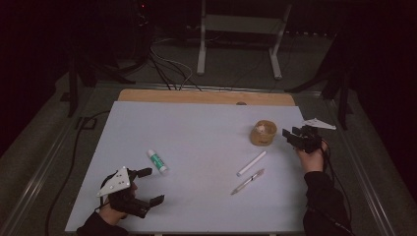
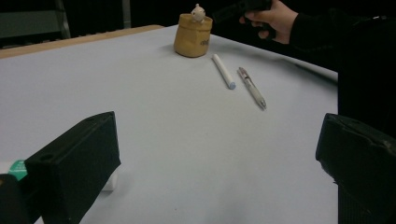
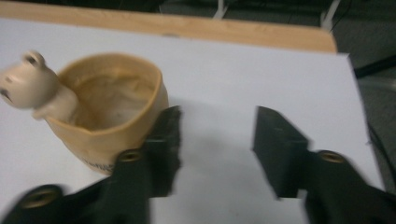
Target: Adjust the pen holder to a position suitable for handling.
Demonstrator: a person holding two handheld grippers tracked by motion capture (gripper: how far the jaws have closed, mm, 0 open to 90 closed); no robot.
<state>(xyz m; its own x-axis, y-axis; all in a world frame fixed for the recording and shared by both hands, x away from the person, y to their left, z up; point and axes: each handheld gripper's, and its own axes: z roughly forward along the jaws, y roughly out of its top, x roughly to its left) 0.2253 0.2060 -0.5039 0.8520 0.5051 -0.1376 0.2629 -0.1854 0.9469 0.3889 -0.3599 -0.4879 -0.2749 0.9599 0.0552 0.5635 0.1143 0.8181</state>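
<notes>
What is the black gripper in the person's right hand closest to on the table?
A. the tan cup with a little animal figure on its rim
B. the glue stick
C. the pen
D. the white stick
A: the right gripper sits right beside the tan cup, one jaw next to its wall and nothing between the jaws, while the pen and glue stick lie farther off.

Table (image 1: 196,132) has a glue stick (image 1: 158,161) lying at about 8 o'clock, and a white marker (image 1: 251,163) with a pen (image 1: 248,181) just beside it at around 4 o'clock, both angled alike. Metal stand (image 1: 236,29) on the floor at 12.
</notes>
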